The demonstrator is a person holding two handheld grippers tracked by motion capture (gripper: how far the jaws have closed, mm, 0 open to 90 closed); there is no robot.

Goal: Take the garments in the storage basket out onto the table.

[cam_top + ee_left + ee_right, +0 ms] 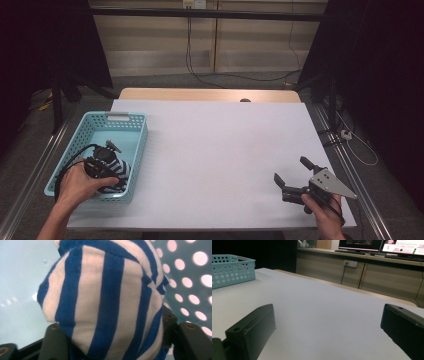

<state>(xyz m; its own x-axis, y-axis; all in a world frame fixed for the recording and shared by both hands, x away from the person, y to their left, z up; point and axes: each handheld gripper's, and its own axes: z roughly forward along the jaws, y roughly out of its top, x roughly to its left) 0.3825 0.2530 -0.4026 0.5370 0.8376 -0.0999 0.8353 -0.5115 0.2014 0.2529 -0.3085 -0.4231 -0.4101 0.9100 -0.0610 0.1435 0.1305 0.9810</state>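
Here the left gripper (102, 165) reaches down into the near end of the light blue basket (137, 145) that sits at the left edge of the white tabletop (220, 150), and a bundle of blue and white striped cloth (107, 302), most likely a rolled sock or small garment, lies on the basket floor right under it. In the left gripper view the cloth bulges up between the two black fingers (53, 340), one at each flank of the bundle, and they appear to press into its soft sides at a half-closed width, so I judge the bundle is gripped rather than merely straddled. The basket's holed wall rises close behind the cloth on one side, which explains why the hand comes in from above and slightly from the near end: there is little room to approach from the side. The right gripper (292, 177) rests low at the near right corner of the tabletop, well apart from the basket, its fingers (249, 327) spread wide with nothing between them, probably parked out of the way while the left hand works. The cloth is soft, so it could slip or unroll when lifted.
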